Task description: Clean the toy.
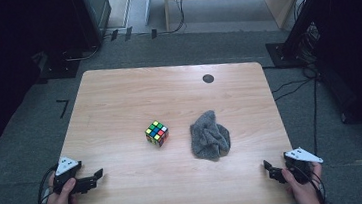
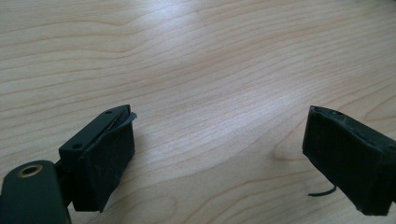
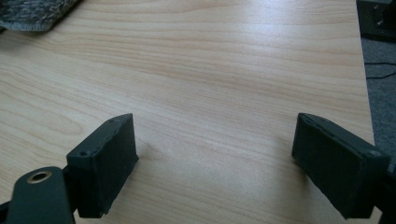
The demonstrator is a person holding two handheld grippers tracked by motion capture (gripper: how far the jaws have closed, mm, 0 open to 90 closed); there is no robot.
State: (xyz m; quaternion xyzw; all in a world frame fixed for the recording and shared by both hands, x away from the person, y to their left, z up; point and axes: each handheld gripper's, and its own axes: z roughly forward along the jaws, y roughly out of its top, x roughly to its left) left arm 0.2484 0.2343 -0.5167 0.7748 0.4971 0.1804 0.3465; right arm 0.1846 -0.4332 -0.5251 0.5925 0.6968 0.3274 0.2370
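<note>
Grey cloth [image 1: 210,135] is seen crumpled near the middle of the wooden table [image 1: 118,98], just right of a coloured puzzle cube [image 1: 157,133], apart from it. The left gripper [image 1: 96,176] is held at the near left corner, the right gripper [image 1: 269,168] at the near right edge. Both are spread wide, grasping nothing, over bare wood well apart from cloth and cube.

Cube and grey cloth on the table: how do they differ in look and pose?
The cube is small, rigid and multicoloured; the grey cloth is larger, soft and one colour. The cube sits squarely, the cloth lies crumpled. Both rest mid-table, apart, untouched by either gripper.
</note>
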